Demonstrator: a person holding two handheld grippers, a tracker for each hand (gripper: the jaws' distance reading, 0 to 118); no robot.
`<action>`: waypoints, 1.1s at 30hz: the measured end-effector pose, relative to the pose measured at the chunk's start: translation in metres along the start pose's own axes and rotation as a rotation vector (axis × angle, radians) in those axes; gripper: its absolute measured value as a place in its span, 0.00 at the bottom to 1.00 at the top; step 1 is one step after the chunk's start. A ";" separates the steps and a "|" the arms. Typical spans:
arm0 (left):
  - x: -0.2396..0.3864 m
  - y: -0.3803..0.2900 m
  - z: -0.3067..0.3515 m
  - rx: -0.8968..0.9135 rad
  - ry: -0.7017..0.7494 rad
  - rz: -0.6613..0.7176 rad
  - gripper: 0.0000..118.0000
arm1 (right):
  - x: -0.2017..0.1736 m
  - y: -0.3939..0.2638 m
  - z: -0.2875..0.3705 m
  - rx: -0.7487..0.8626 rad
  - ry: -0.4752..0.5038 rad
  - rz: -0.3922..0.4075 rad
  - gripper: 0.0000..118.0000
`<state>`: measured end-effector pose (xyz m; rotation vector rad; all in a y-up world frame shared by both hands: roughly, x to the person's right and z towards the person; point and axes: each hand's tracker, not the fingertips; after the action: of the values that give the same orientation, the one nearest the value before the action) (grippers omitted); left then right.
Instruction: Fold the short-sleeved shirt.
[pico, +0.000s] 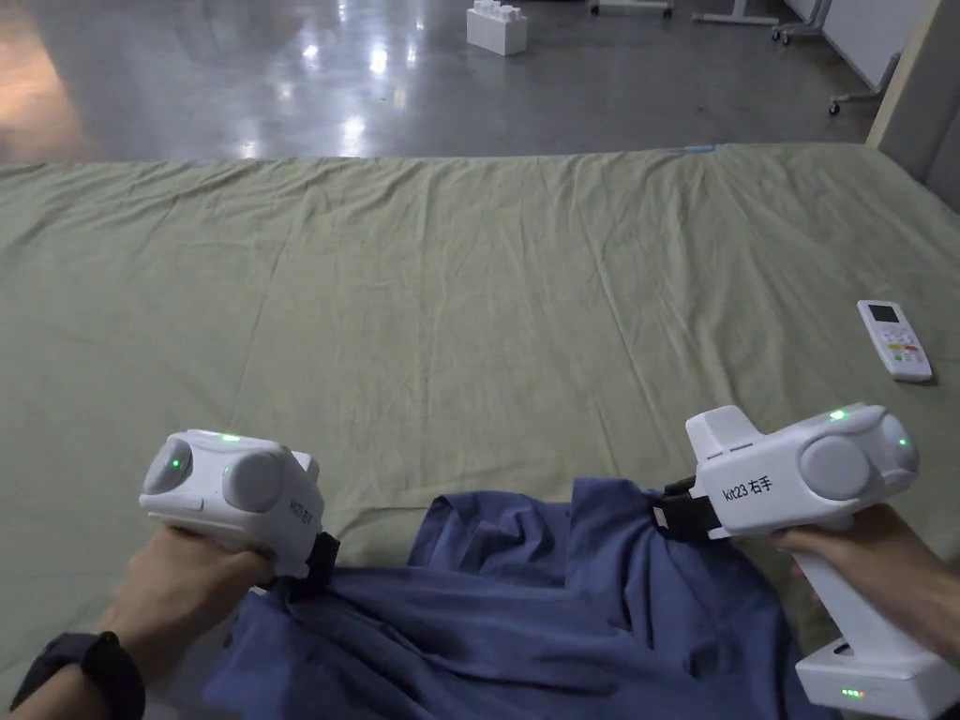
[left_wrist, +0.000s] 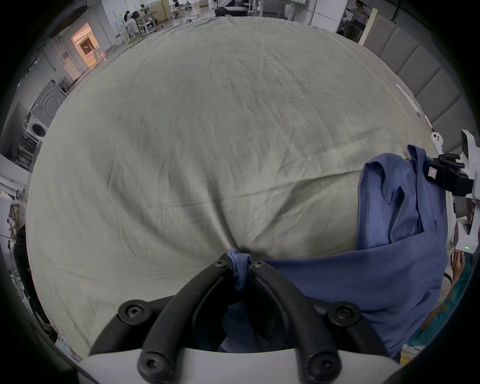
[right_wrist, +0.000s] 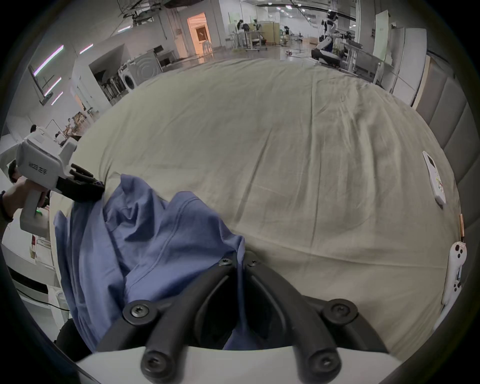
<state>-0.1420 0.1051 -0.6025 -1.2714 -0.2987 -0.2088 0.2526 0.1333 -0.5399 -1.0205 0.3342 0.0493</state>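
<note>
Both grippers pinch blue shirt (pico: 525, 600) on green sheet (pico: 469, 300); remote (pico: 894, 339) nearby.

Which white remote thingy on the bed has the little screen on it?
The flat white remote lying on the green sheet, far from the blue shirt. The other white controller, at the bed's edge, has round buttons and no screen.

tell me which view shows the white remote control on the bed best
The head view: the white rectangular remote control lies face up, unobstructed, on the green bed sheet. The right gripper view shows it stretched near the edge; the left gripper view gives a thin sliver.
</note>
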 end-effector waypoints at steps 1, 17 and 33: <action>0.001 -0.009 0.005 0.068 0.009 -0.016 0.08 | -0.002 -0.003 0.008 0.025 -0.011 -0.011 0.02; -0.048 -0.154 0.331 0.857 -0.139 0.112 0.07 | -0.070 -0.044 0.271 0.568 -0.081 -0.177 0.02; -0.066 -0.217 0.513 1.233 0.008 0.191 0.07 | -0.092 -0.020 0.458 0.916 -0.422 -0.220 0.01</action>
<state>-0.3265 0.5350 -0.2926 -0.0718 -0.2262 0.1396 0.2840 0.5188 -0.2776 -0.1174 -0.1519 -0.0835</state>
